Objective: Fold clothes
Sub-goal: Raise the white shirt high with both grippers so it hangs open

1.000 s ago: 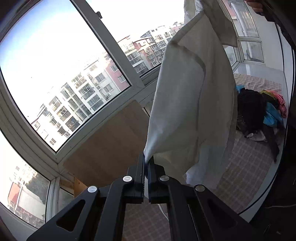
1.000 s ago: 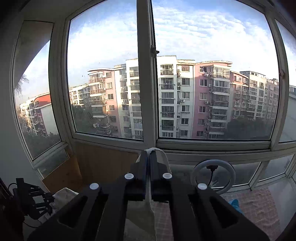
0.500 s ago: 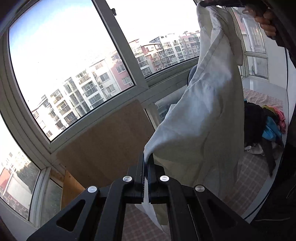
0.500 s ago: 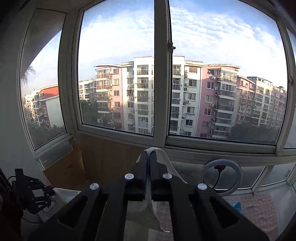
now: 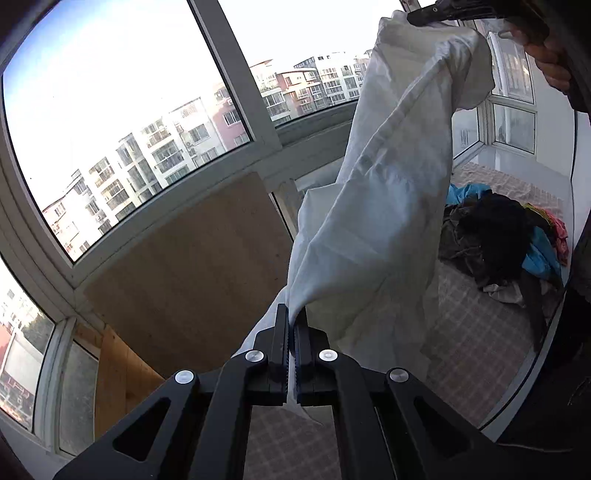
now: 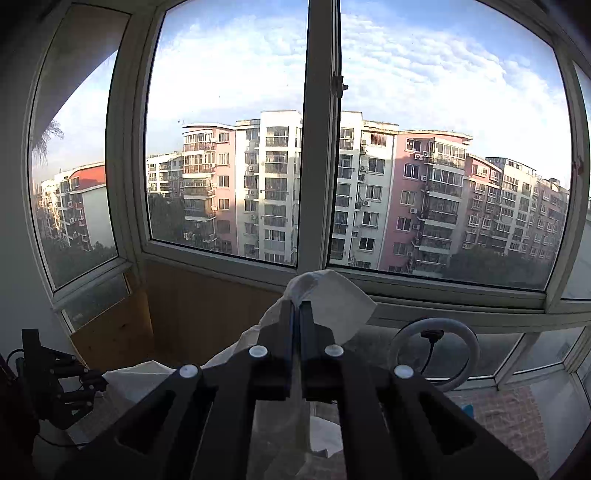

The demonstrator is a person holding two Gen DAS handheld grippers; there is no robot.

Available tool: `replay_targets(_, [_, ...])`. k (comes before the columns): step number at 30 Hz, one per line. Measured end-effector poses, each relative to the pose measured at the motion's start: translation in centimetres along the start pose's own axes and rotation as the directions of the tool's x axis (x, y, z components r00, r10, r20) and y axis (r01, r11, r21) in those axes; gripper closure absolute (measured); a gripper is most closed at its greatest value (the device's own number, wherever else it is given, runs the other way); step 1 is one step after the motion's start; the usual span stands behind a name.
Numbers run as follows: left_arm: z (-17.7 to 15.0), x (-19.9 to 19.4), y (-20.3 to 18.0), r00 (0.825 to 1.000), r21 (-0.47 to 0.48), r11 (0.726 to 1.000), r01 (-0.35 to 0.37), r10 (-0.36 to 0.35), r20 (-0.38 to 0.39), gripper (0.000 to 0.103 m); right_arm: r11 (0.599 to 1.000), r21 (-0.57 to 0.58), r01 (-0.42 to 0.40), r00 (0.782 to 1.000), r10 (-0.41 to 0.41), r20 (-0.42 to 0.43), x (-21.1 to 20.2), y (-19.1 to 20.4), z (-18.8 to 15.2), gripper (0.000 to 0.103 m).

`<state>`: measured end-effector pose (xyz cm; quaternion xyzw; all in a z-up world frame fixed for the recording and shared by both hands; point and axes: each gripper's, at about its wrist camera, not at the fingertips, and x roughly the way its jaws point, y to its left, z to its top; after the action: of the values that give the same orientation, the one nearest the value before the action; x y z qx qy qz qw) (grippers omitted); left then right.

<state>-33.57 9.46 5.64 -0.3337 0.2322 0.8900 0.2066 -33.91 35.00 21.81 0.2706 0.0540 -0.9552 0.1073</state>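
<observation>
I see the white garment (image 5: pixel 373 221) hanging in the air in front of the window (image 5: pixel 122 110), stretched between my two grippers. My left gripper (image 5: pixel 291 328) has its jaws pressed together on one lower corner of the cloth, and from there the fabric rises to the upper right. At the top, in the left wrist view, my right gripper (image 5: pixel 424 16) pinches the other end, and part of the hand (image 5: pixel 550 62) that carries it shows just beside. In the right wrist view the jaws are closed on a fold of the same white cloth (image 6: pixel 328 299), which sticks up above the tips and falls down on both sides. Behind the garment, on the checked cover (image 5: pixel 476 332), lies a pile of dark and coloured clothes (image 5: pixel 498 240). A ring light (image 6: pixel 434 354) stands below the window sill.
</observation>
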Motion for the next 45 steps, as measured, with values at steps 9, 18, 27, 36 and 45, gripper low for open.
replay_targets(9, [3.9, -4.5, 1.2, 0.993, -0.024, 0.995, -0.097, 0.099, 0.072, 0.102, 0.998, 0.010, 0.061, 0.998, -0.060, -0.035, 1.8, -0.9, 2.8, 0.101])
replay_targets(18, [5.1, -10.0, 2.8, 0.967, -0.054, 0.987, -0.149, 0.157, 0.202, 0.101, 0.995, 0.006, 0.095, 0.977, -0.095, 0.190, -7.9, -0.8, 8.8, 0.100])
replay_targets(27, [-4.1, 7.1, -0.5, 0.994, -0.121, 0.992, -0.024, 0.011, -0.111, 0.102, 0.984, 0.180, 0.007, 0.967, 0.039, -0.251, 13.6, -3.9, -9.4, 0.101])
replay_targets(36, [4.2, -13.4, 1.0, 0.925, 0.048, 0.947, -0.316, 0.297, 0.235, 0.101, 0.996, 0.085, 0.035, 0.985, -0.049, 0.166, -7.4, -3.5, 6.8, 0.101])
replay_targets(45, [4.6, -24.7, -0.4, 0.841, 0.037, 0.906, -0.423, 0.377, 0.389, 0.101, 0.993, -0.045, 0.105, 0.922, -0.080, 0.378, -20.7, 1.6, 11.2, 0.100])
